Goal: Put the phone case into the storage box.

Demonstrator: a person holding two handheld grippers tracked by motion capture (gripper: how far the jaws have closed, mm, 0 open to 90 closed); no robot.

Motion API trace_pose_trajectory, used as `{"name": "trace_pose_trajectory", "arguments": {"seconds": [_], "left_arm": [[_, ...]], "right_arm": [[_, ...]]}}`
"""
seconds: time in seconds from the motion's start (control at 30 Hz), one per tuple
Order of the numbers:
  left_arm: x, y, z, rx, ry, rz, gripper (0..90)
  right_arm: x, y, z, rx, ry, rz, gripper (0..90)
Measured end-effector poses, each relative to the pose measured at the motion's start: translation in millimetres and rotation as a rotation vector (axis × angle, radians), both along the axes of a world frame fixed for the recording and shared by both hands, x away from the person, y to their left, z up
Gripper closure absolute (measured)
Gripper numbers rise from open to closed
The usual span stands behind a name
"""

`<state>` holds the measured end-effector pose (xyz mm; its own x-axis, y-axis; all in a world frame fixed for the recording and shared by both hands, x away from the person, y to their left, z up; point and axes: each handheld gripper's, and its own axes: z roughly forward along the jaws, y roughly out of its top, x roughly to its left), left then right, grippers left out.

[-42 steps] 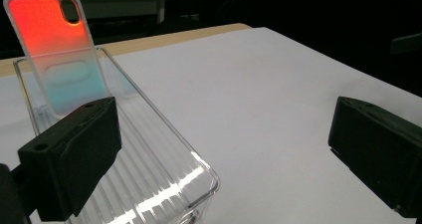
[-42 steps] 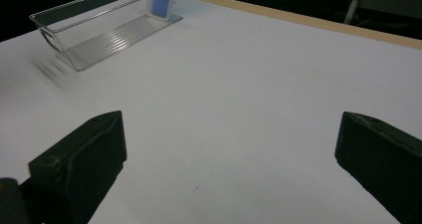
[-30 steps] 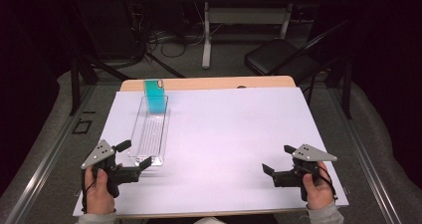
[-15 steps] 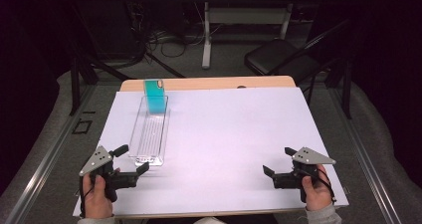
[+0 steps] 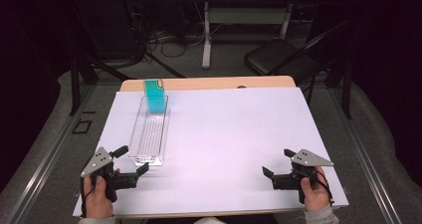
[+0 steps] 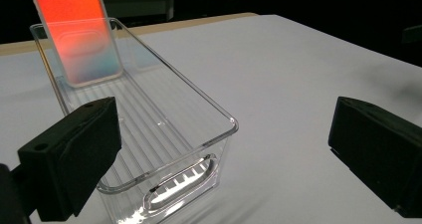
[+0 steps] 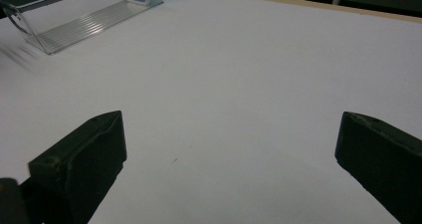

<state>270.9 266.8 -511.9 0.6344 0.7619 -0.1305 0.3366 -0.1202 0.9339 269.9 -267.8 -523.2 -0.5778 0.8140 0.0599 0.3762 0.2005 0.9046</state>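
At the bottom left of the high view, the left gripper [image 5: 133, 160] sits low over the white counter [image 5: 234, 134], held in a hand at the frame's lower edge, its fingers spread with nothing between them. Just above and right of it in that frame lies the near end of the clear tray [image 5: 151, 133], a long, narrow, ribbed-bottomed bin that runs away up the frame; one finger tip lies right beside the tray's near corner, though whether it touches is not clear. In the left gripper view the tray's near end wall, with its slot handle, fills the lower middle of the frame between the two spread fingers [image 6: 72, 154], the left one overlapping the tray's side and the right one well off to the right over bare counter. At the bottom right of the high view, the right gripper [image 5: 277, 165] is held in the other hand, fingers also spread and empty, well apart from the tray. The right gripper view looks across bare white counter, with the tray small in the upper left corner. At the tray's far end, in the upper left of the high view, a flat teal card [image 5: 155, 96] stands upright inside it, leaning against the far wall.
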Motion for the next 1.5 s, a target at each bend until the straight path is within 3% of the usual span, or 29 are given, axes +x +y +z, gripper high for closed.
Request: {"name": "trace_pose_trajectory", "arguments": {"seconds": [1.5], "left_arm": [[5.2, 1.9, -5.8, -0.016, 0.025, 0.003, 0.6]], "right_arm": [[1.7, -4.6, -7.3, 0.021, 0.026, -0.011, 0.0]]}}
